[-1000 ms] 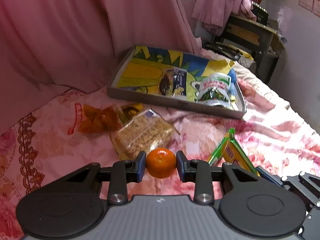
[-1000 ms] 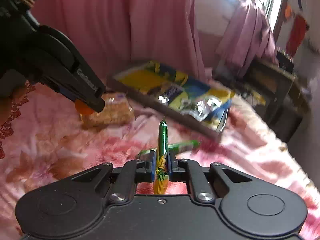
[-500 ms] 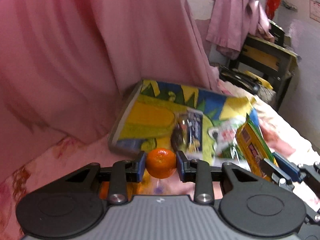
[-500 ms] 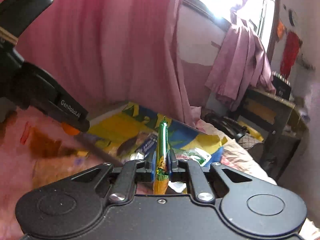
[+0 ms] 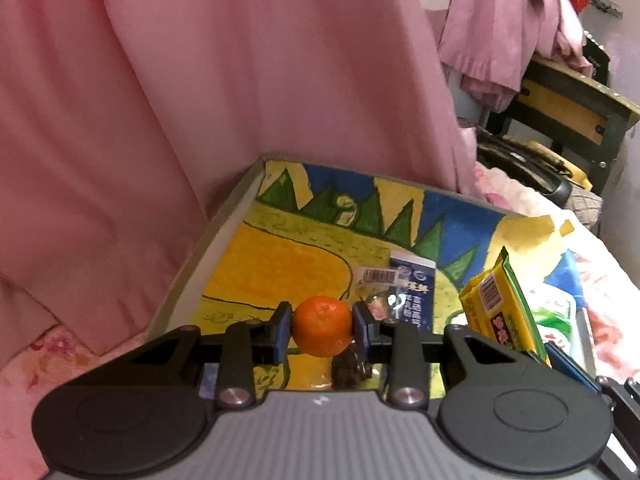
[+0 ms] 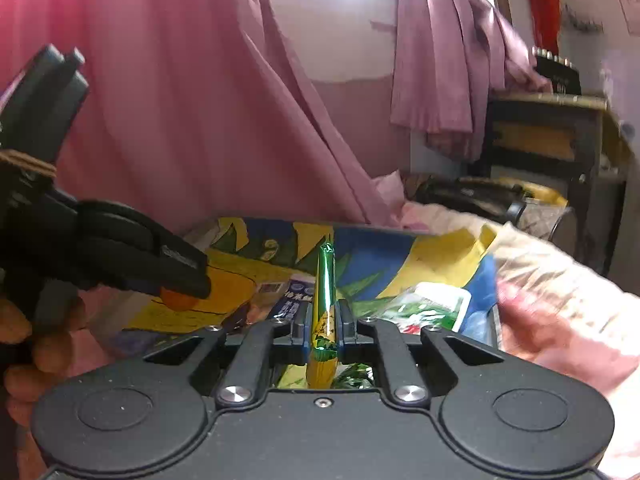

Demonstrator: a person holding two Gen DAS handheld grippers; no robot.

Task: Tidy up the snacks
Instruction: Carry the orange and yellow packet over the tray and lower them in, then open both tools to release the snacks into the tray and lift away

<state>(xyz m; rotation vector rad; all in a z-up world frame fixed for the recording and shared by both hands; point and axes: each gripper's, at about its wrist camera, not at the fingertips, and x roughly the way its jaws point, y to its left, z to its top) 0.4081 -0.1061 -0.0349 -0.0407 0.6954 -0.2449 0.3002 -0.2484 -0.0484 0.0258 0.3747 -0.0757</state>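
Note:
My left gripper is shut on a small orange tangerine and holds it over the near left part of the tray, which has a yellow, blue and green picture on its floor. My right gripper is shut on a flat green and yellow snack packet, held edge-on above the tray; the packet also shows in the left wrist view. A blue and clear snack packet and a green and white packet lie in the tray.
A pink curtain hangs right behind the tray. The tray rests on a pink floral bedspread. A dark desk with yellow panels and hanging pink cloth stand at the right. The left gripper's body is beside the right one.
Both grippers have moved forward from over the bedspread to over the tray, each still holding its item. The loose snacks on the bedspread have dropped out of view.

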